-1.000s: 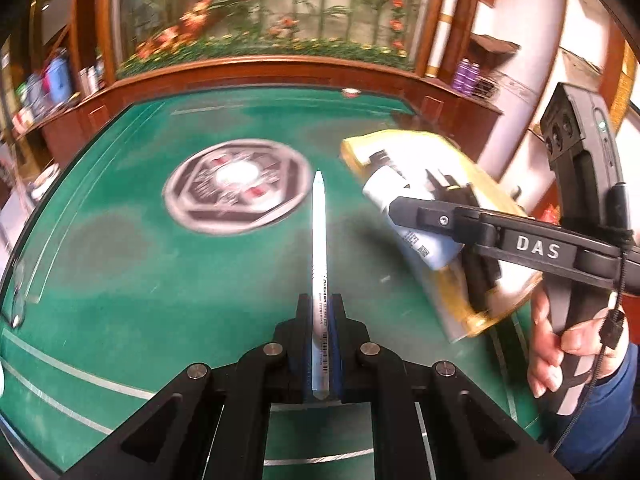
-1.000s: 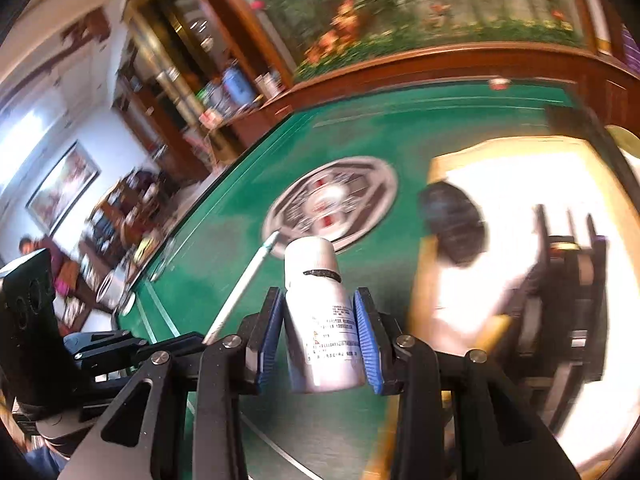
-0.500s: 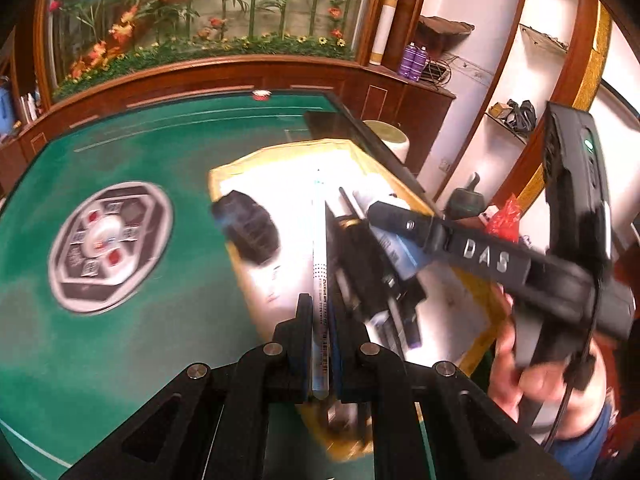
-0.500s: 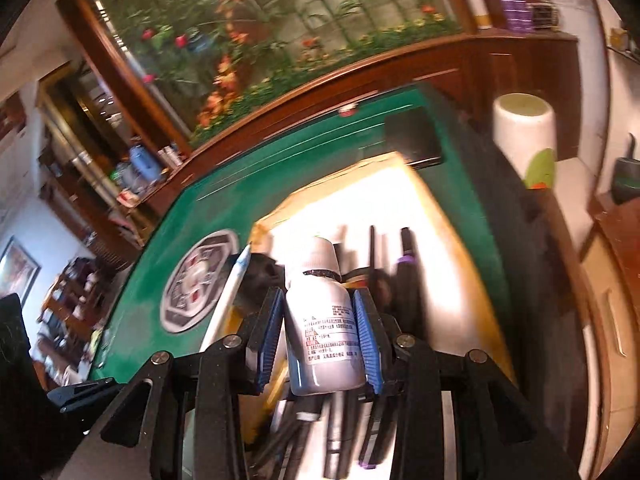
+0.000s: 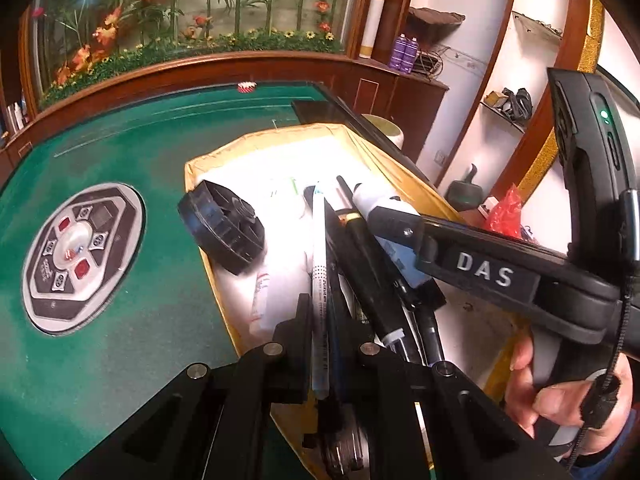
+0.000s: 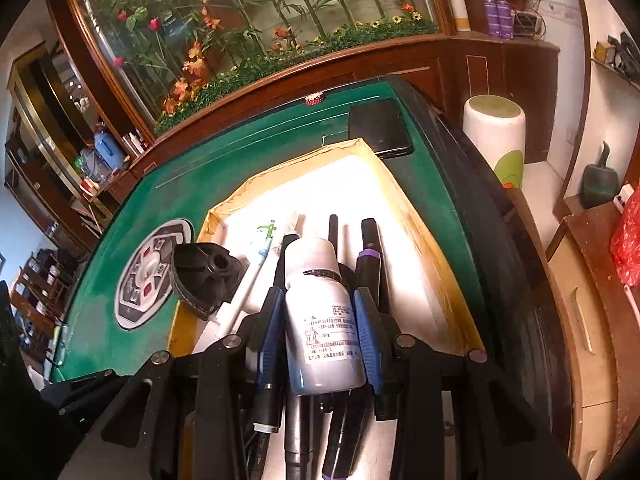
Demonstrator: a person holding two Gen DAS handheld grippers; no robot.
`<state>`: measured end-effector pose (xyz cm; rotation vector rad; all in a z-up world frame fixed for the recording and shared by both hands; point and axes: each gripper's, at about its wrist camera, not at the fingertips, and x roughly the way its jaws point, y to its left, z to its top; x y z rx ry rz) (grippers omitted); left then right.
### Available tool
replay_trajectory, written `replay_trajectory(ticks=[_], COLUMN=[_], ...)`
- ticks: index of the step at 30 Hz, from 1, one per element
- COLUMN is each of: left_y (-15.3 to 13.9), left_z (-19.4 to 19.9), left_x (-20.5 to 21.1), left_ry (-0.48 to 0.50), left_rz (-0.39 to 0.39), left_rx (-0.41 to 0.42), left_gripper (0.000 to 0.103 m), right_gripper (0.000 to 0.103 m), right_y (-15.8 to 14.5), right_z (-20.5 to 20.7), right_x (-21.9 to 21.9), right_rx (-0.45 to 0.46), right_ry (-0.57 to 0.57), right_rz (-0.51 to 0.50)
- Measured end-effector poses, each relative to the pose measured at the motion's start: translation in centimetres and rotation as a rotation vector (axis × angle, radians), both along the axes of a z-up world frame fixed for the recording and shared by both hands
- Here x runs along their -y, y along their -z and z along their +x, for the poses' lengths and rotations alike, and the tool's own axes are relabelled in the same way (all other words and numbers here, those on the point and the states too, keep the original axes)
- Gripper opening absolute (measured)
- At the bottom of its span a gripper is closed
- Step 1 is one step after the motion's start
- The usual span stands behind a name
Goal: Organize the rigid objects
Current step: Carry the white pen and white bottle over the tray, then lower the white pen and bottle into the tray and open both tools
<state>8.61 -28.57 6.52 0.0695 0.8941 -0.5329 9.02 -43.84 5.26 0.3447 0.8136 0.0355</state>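
My left gripper is shut on a thin white pen that points forward over a shallow yellow-rimmed tray. My right gripper is shut on a small white bottle with a printed label, held over the same tray; in the left wrist view the bottle pokes out past the right gripper's finger. Several dark markers and pens lie side by side in the tray beneath both grippers. A black round spool leans at the tray's left side.
The tray lies on a green felt table with a round grey control panel at its centre. A black flat device lies beyond the tray near the table's far corner. A white stool and wooden furniture stand to the right; a hand holds the right gripper's handle.
Both grippers have swung from over the green felt to above the tray, still holding the pen and the bottle. In the last half second they have nearly settled.
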Motion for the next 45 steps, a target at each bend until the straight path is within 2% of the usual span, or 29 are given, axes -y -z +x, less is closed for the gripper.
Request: replay_trajectory(ticks=[7, 11, 18, 30, 32, 34, 35, 36, 38, 39, 45], left_y=[0.7, 1.1, 1.0, 1.1, 1.0, 0.8, 0.8, 0.8, 0.7, 0.6, 0.2], left_z=[0.2, 0.0, -0.1, -1.0, -1.1, -1.3, -1.4, -1.5, -1.9, -2.3, -4.0], left_x=[-0.2, 0.4, 0.1, 0.9, 0.9, 1.0, 1.0, 1.1, 1.1, 1.2, 1.1], left_ry=[-0.004, 0.003, -0.003, 0.014, 0.016, 0.022, 0.023, 0.027, 0.02, 0.021, 0.025], left_rz=[-0.019, 0.003, -0.007, 0.037, 0.034, 0.031, 0.029, 0.025, 0.021, 0.017, 0.032], left_rx=[-0.054, -0.06, -0.062, 0.005, 0.016, 0.03, 0.035, 0.039, 0.058, 0.074, 0.131], left_gripper=[0.007, 0.007, 0.007, 0.007, 0.008, 0.008, 0.015, 0.032, 0.053, 0.058, 0.07], right_gripper=[0.035, 0.035, 0.035, 0.036, 0.037, 0.045, 0.047, 0.05, 0.053, 0.053, 0.061], right_y=[0.3, 0.3, 0.3, 0.0, -0.2, -0.5, -0.7, -0.9, -1.2, -1.4, -2.1], right_z=[0.1, 0.2, 0.2, -0.5, -0.6, -0.8, -0.9, -1.0, -1.2, -1.3, -1.7], right_x=[0.3, 0.3, 0.3, 0.3, 0.4, 0.5, 0.5, 0.6, 0.8, 0.8, 0.7], right_rx=[-0.009, -0.012, -0.011, 0.004, 0.009, 0.02, 0.027, 0.034, 0.049, 0.055, 0.081], right_ry=[0.012, 0.009, 0.013, 0.029, 0.035, 0.043, 0.047, 0.052, 0.064, 0.068, 0.08], right_rz=[-0.008, -0.009, -0.01, -0.022, -0.023, -0.019, -0.017, -0.018, -0.021, -0.019, -0.028])
